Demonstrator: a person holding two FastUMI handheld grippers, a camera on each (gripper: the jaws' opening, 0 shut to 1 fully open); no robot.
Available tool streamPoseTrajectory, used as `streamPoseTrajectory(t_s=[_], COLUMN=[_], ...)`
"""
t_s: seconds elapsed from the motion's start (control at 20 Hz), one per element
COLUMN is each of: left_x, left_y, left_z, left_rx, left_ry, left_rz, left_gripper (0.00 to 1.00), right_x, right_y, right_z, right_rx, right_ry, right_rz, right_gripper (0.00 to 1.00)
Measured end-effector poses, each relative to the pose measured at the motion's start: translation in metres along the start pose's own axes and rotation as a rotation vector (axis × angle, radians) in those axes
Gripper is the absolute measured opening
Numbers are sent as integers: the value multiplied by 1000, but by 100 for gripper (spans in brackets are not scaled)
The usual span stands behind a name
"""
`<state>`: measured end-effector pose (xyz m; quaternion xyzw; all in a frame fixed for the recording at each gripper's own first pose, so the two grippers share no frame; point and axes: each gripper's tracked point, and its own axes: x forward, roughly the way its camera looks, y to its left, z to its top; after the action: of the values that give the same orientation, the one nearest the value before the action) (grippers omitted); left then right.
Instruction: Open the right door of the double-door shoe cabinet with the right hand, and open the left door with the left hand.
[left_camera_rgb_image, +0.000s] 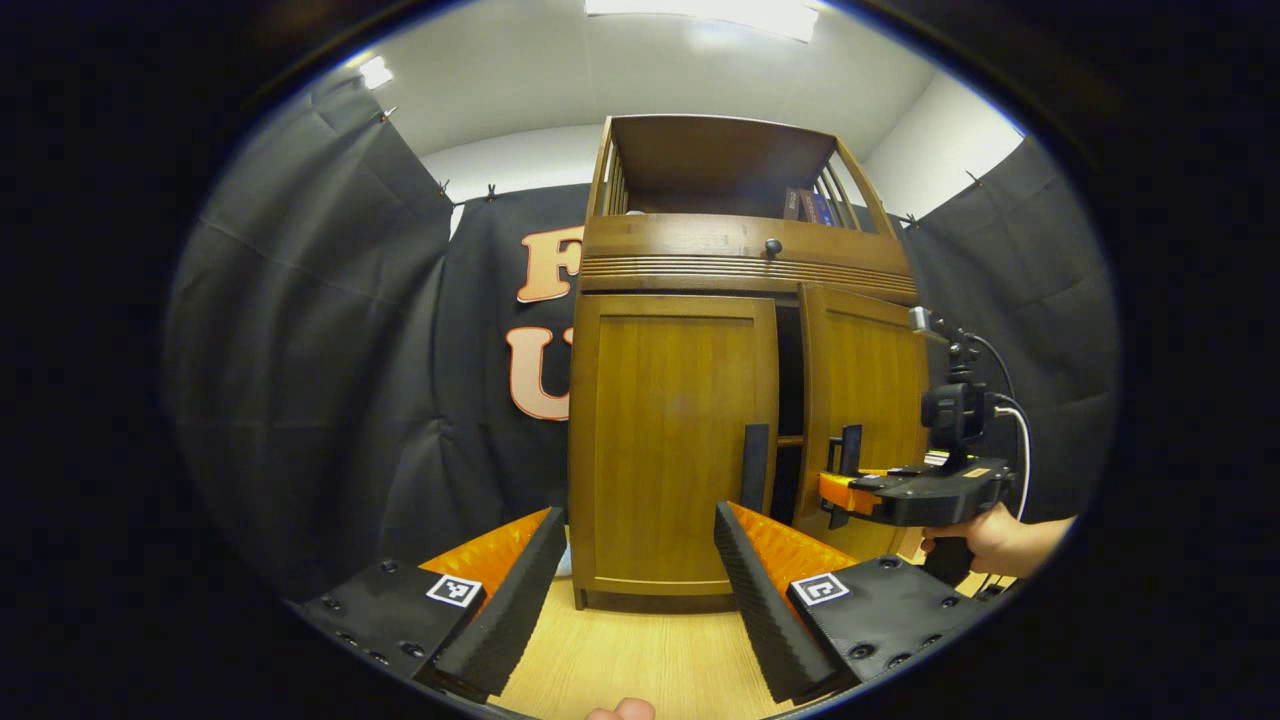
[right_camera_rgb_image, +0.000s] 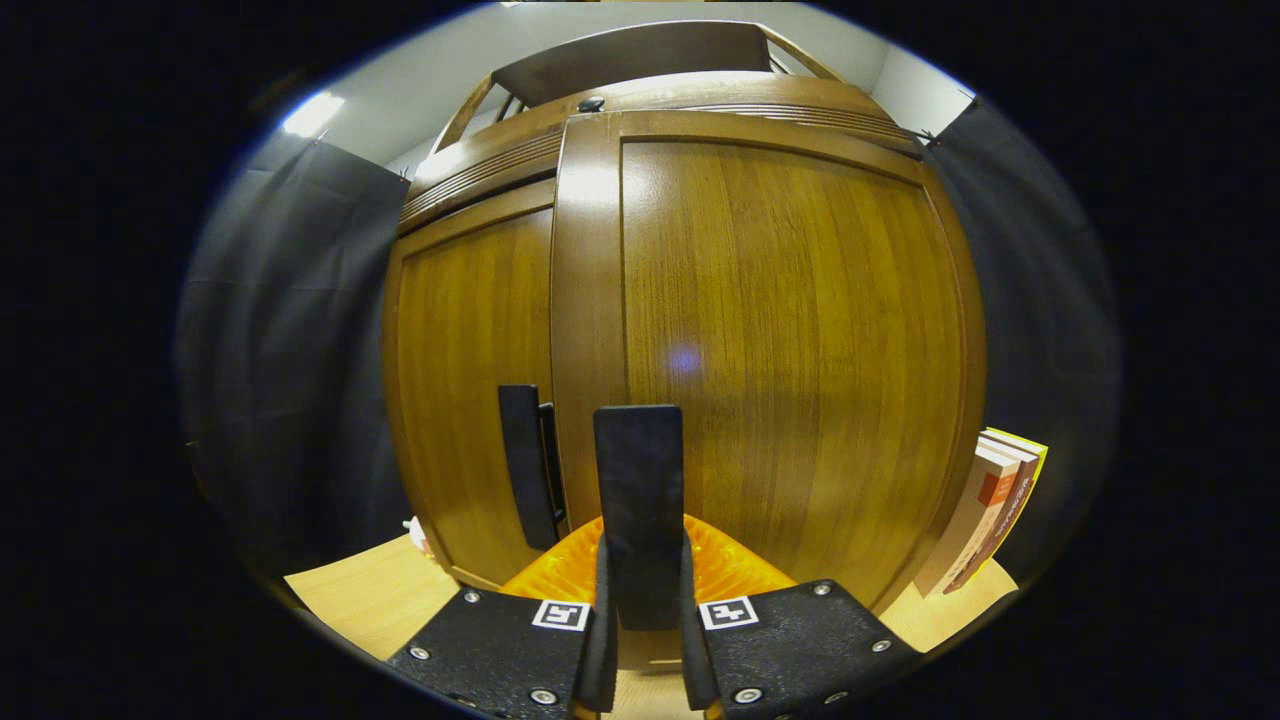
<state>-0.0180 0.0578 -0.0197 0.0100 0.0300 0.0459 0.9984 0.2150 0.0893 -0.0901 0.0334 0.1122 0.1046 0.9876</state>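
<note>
Cabinet (left_camera_rgb_image: 740, 270) half opened: right gripper (right_camera_rgb_image: 640, 610) is clamped on the right door's handle (right_camera_rgb_image: 638, 500), and that door (left_camera_rgb_image: 865, 400) stands ajar, a dark gap showing beside it. Left door (left_camera_rgb_image: 665, 440) sits closed, its handle (left_camera_rgb_image: 754, 467) untouched. Left gripper (left_camera_rgb_image: 640, 590) hangs wide open and empty in front of it, well short, so that door remains to be done.

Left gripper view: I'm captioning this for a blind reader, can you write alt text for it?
A wooden shoe cabinet stands ahead with its left door closed and its right door pulled ajar. The right gripper, held by a hand, grips the right door's handle. The open left gripper waits short of the left door's handle.
</note>
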Motion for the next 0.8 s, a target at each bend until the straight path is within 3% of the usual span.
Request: streamPoseTrajectory(t_s=[0.35, 0.45, 0.5, 0.6, 0.65, 0.7, 0.8], left_x=[1, 1, 1, 1, -1, -2, -2], left_y=[-34, -48, -56, -69, -75, -82, -91], left_z=[-2, -2, -1, 0, -2, -3, -3], left_rx=[4, 8, 11, 7, 4, 1, 0], left_ry=[23, 25, 25, 25, 27, 29, 31], left_rz=[-62, -92, -106, -133, -144, -152, -167], left_gripper=[99, 94, 97, 94, 94, 96, 94], right_x=[-76, -95, -104, -120, -127, -134, -147], right_y=[-32, -41, -45, -54, -59, -67, -80], right_z=[-7, -6, -6, -6, -6, -6, -7], right_rx=[37, 39, 36, 35, 36, 38, 32], right_ry=[5, 7, 8, 11, 12, 13, 16], right_rz=[-6, -18, -25, -41, -50, -61, -84], right_gripper=[26, 22, 29, 25, 29, 22, 25])
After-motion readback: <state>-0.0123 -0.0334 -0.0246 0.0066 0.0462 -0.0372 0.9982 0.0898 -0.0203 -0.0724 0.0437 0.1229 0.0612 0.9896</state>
